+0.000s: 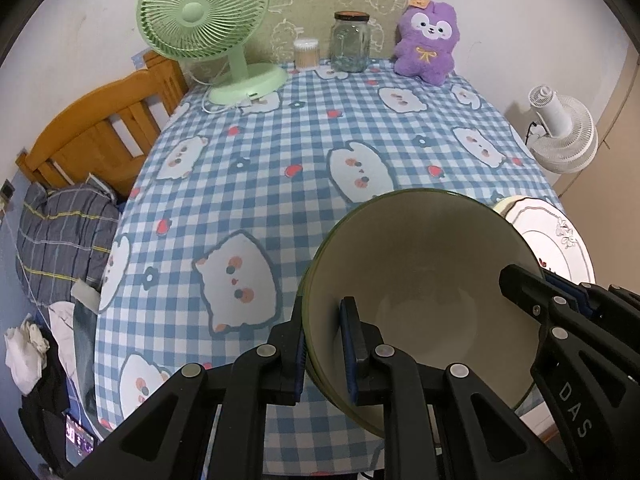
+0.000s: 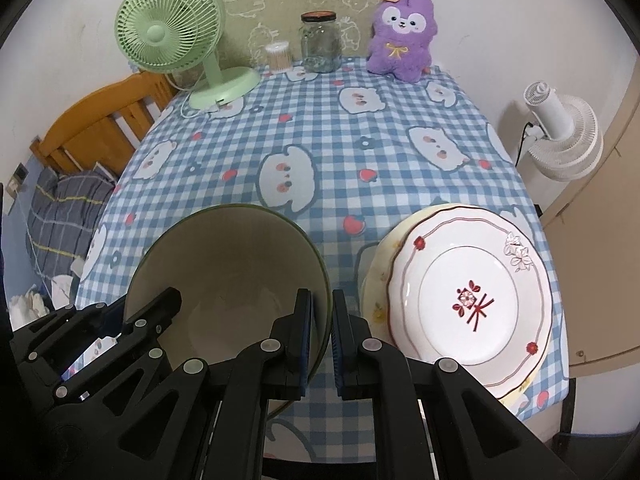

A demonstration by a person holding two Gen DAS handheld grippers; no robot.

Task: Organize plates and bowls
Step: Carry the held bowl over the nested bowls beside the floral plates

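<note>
Nearest, left gripper (image 1: 324,354) pinching the left rim of the cream ceramic bowl with the dark green outside (image 1: 420,280), 1 finger inside the wall and 1 outside. Right gripper (image 2: 320,338) clamped the same way on the opposite rim of that bowl, which sits low over the near edge of the blue-and-white checked tablecloth (image 1: 280,136); whether it is touching the cloth, hard to tell. Just beside it to the right, a white scalloped plate with red flower motifs (image 2: 468,300) stacked on a pale yellow plate (image 2: 374,300).

Judged best handling: equal pressure on both rims, bowl kept level, no tilt toward either side, slow travel clear of the plate stack.

Farther back: green desk fan (image 1: 200,20), glass jar with a lid (image 1: 350,42), purple plush toy (image 1: 426,40).
</note>
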